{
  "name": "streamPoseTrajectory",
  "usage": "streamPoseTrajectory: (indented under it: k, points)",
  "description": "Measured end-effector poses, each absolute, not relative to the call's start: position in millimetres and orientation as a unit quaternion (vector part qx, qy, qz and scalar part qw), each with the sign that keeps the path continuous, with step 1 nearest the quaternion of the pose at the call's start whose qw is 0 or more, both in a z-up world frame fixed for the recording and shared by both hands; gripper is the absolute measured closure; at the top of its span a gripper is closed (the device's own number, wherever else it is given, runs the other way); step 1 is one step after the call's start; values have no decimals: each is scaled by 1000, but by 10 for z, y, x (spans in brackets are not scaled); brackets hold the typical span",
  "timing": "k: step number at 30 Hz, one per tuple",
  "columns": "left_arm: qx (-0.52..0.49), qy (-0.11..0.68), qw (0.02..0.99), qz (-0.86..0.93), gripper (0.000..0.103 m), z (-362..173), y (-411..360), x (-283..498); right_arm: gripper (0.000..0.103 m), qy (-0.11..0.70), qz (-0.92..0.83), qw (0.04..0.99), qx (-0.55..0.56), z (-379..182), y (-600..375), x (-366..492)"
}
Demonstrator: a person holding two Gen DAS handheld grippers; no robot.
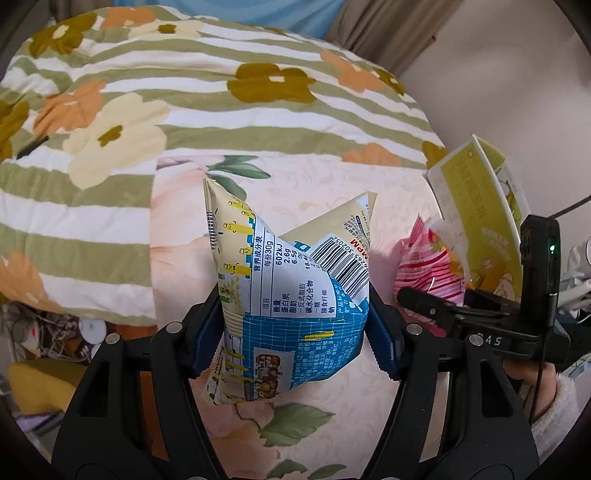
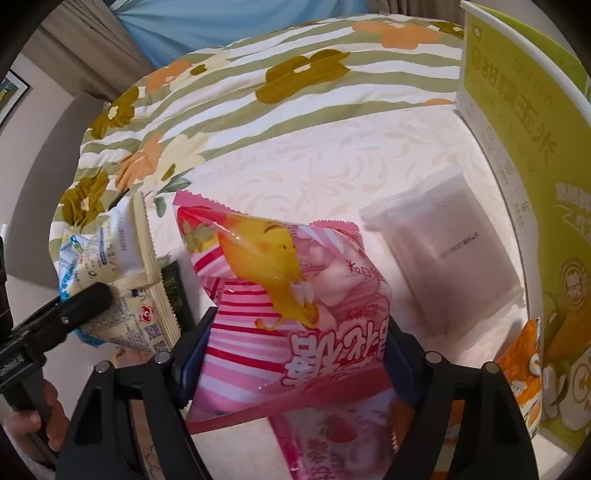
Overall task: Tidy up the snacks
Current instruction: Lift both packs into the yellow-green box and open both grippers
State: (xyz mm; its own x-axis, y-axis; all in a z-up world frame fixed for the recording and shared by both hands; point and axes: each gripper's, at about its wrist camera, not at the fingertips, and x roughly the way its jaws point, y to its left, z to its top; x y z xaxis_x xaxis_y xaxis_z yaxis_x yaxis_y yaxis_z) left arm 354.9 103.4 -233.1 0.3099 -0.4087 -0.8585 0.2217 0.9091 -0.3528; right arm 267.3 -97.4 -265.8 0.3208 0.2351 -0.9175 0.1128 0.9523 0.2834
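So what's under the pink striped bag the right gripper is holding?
Another pink packet with a strawberry print lies under the pink striped bag; most of it is covered.

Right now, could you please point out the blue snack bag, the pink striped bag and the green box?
Blue snack bag (image 1: 295,295), left wrist view, nutrition panel.
Pink striped bag (image 2: 295,332), right wrist view, striped front.
Green box (image 2: 535,147), right wrist view, printed side.

Floral striped quilt (image 1: 155,96) bunched on pale patterned sheet (image 1: 332,177); blue curtain (image 2: 221,26) behind.
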Motion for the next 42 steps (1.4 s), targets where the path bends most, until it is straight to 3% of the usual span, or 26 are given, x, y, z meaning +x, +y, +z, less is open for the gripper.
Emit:
streamPoseTrajectory:
  k: [11, 20, 30, 42]
  points:
    - [-113, 512, 831, -186, 38, -1747, 1111, 3434, 30, 527, 68, 836, 136, -1950, -830, 2529]
    - [-102, 460, 861, -191, 38, -1086, 590, 3213, 31, 461, 93, 870, 148, -1298, -1185, 2240]
    - [-116, 422, 880, -186, 38, -678, -604, 2991, 31, 416, 110, 894, 122, -746, -2258, 1991]
    - [-110, 441, 867, -203, 38, -772, -2195, 3099, 31, 412, 98, 896, 130, -708, -3698, 1976]
